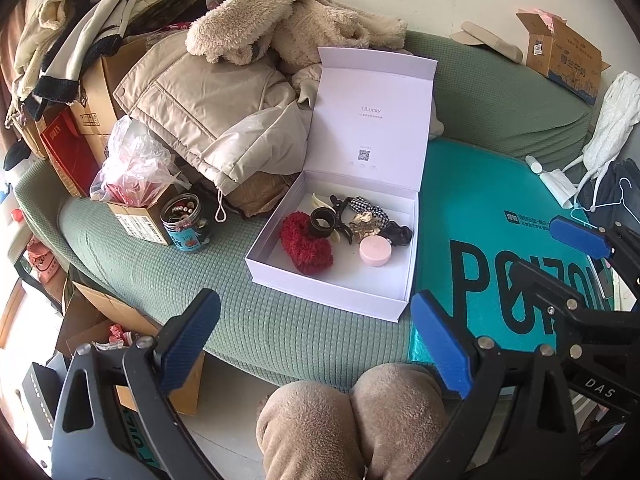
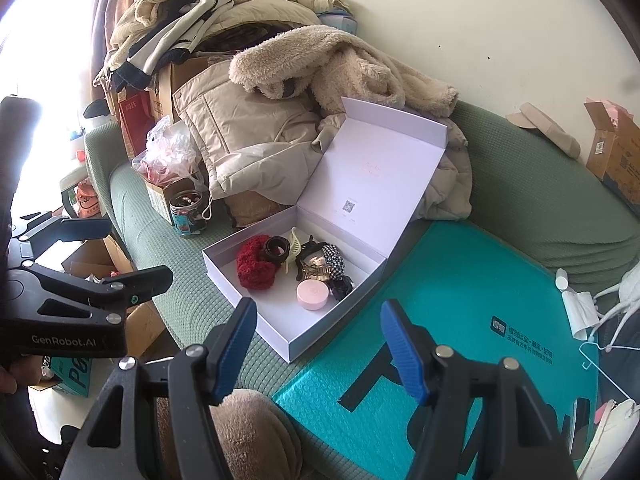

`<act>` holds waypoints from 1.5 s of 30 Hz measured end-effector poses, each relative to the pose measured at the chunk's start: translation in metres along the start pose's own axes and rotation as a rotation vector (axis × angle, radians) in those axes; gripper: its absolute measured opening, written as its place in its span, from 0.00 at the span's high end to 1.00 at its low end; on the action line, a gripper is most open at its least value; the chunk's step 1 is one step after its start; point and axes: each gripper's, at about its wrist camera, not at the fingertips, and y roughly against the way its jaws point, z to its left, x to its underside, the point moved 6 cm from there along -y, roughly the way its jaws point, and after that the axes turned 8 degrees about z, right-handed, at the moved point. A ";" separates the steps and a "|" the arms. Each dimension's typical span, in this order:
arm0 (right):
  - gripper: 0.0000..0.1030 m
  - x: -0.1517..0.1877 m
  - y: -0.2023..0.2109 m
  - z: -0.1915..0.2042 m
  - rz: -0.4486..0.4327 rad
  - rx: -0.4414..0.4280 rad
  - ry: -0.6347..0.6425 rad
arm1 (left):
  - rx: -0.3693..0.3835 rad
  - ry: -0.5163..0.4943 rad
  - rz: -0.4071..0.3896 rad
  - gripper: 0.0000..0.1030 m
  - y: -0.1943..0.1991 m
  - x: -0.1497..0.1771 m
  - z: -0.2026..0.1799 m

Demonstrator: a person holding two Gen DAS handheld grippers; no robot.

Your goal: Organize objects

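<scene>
1. One white box sits at the frame centre of the left wrist view on the green sofa, its lid standing open; it touches one teal mailer bag on its right.
2. Inside the box: one red scrunchie; one pink round case; one checked scrunchie; one gold claw clip; other dark pieces are too tangled to count.
3. One jar stands left of the box, beside one small carton.
4. Left gripper, bottom of frame: jaws spread wide, empty.
5. Right gripper, bottom of the right wrist view: jaws apart, pinching nothing.
</scene>
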 end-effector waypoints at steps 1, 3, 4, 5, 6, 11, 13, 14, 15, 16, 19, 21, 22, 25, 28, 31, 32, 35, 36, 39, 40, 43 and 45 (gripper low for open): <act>0.36 0.000 0.000 0.000 0.000 0.000 0.001 | 0.001 -0.001 -0.002 0.07 0.001 0.000 0.000; 0.36 0.001 0.000 0.001 0.001 -0.001 0.003 | 0.000 -0.003 0.002 0.07 0.001 0.001 -0.001; 0.36 0.001 0.001 0.001 0.000 -0.001 0.003 | 0.001 -0.006 0.002 0.07 0.001 0.001 -0.001; 0.36 0.001 0.001 0.001 0.000 -0.002 0.003 | 0.002 -0.008 0.001 0.07 0.002 0.001 -0.001; 0.36 0.001 0.001 0.001 0.000 -0.002 0.003 | 0.003 -0.010 0.000 0.07 0.003 0.001 -0.002; 0.36 0.002 0.002 0.000 0.002 0.000 0.000 | -0.003 -0.034 -0.009 0.07 0.006 0.001 -0.007; 0.36 0.002 0.002 0.000 0.002 0.002 0.000 | 0.008 -0.036 -0.006 0.07 0.006 0.001 -0.009; 0.36 0.002 0.002 0.000 0.003 0.002 -0.001 | 0.015 -0.036 -0.001 0.07 0.005 0.001 -0.009; 0.36 0.002 0.002 -0.001 0.003 0.002 -0.001 | 0.017 -0.035 0.004 0.07 0.004 0.001 -0.010; 0.36 0.002 0.002 -0.001 0.003 0.003 -0.002 | 0.017 -0.035 0.006 0.07 0.003 0.002 -0.010; 0.36 0.003 0.002 -0.003 0.006 0.009 -0.003 | 0.018 -0.029 0.017 0.07 0.000 0.003 -0.010; 0.36 0.004 0.003 -0.003 0.009 0.011 -0.004 | 0.021 -0.021 0.021 0.07 -0.001 0.004 -0.009; 0.36 0.004 0.003 -0.004 0.009 0.012 -0.005 | 0.024 -0.021 0.022 0.07 -0.002 0.005 -0.009; 0.36 0.005 0.003 -0.005 0.011 0.014 -0.007 | 0.026 -0.023 0.026 0.07 -0.003 0.006 -0.009; 0.36 0.005 0.003 -0.005 0.013 0.014 -0.008 | 0.030 -0.024 0.029 0.07 -0.003 0.007 -0.010; 0.36 0.006 0.002 -0.005 0.014 0.014 -0.008 | 0.029 -0.025 0.030 0.07 -0.003 0.007 -0.011; 0.36 0.006 0.002 -0.005 0.014 0.015 -0.008 | 0.029 -0.024 0.031 0.07 -0.003 0.007 -0.011; 0.36 0.007 0.002 -0.005 0.015 0.014 -0.011 | 0.035 -0.026 0.031 0.07 -0.003 0.008 -0.011; 0.36 0.008 0.002 -0.005 0.015 0.014 -0.012 | 0.041 -0.027 0.033 0.07 -0.003 0.008 -0.012; 0.36 0.010 0.000 -0.006 0.020 0.012 -0.012 | 0.041 -0.026 0.039 0.07 -0.004 0.009 -0.013; 0.36 0.011 0.000 -0.005 0.020 0.012 -0.011 | 0.040 -0.025 0.040 0.07 -0.005 0.009 -0.013; 0.36 0.012 0.000 -0.005 0.022 0.006 -0.012 | 0.037 -0.024 0.043 0.07 -0.005 0.010 -0.013; 0.36 0.012 0.000 -0.006 0.022 0.003 -0.012 | 0.039 -0.023 0.040 0.07 -0.006 0.009 -0.013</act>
